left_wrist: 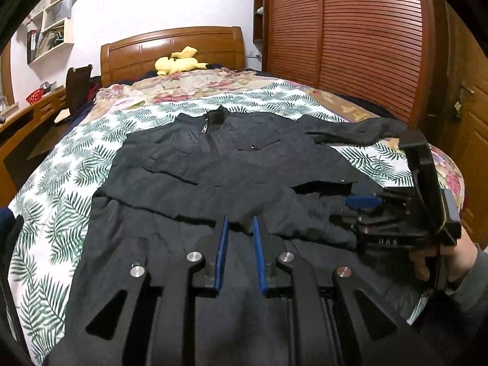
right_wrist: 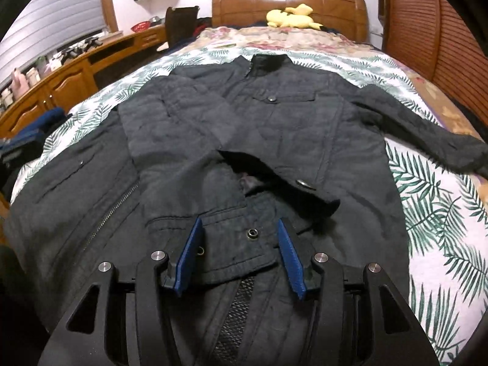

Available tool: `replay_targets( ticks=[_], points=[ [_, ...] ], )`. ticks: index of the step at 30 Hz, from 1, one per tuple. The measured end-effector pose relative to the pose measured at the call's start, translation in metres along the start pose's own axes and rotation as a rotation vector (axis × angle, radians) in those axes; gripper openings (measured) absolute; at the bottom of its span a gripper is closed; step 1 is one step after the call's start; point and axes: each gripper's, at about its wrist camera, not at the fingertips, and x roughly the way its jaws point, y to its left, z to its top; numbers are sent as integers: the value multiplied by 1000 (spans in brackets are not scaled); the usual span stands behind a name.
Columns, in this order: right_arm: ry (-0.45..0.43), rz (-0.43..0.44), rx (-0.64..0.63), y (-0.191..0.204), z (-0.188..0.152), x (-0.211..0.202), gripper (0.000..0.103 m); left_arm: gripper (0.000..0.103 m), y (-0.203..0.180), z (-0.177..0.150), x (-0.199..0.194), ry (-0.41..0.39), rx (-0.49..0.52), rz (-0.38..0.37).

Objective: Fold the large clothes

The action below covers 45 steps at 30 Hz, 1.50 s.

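- Black jacket (right_wrist: pixel 274 128) lies spread on the bed (right_wrist: pixel 433 213).
- Left claw (left_wrist: pixel 239 228): narrow gap, pads gripping nothing.
- Right claw (right_wrist: pixel 241 238): released, straddling a sleeve cuff (right_wrist: pixel 238 244).

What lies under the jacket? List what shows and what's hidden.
Under the jacket lies a leaf-print sheet, showing around its edges, with a floral quilt beyond the collar. The bedding directly beneath the jacket is covered, so nothing more can be told there.

Dim warm indoor light, soft blur, heavy fisheye warp w/ black corners.
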Motion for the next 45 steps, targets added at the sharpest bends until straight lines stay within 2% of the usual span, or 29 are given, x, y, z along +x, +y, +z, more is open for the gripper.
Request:
replay_targets(
  ticks=[10,17,21,30,36,40,45],
  points=[
    [-5,16,8,-1,3,1,52,14,-7,14,48,1,37,17],
    [-8,13,3,-1,3,2,52,14,-8,5,81,11,35,-18],
    [-23,0,2,1,1,-1,52,14,-8,-3,97,52,24,-44],
    [-64,-18,-2,3,-2,-19,52,14,4,-11,104,81,-44,-58],
    [-110,-51,10,-8,5,-38,52,14,-6,-13,103,89,7,-20],
    [-136,-76,50,-28,15,-51,52,15,-8,-12,100,83,29,-34],
    [-142,-193,-14,-57,34,-65,52,15,-11,-12,91,79,55,-51]
  ],
)
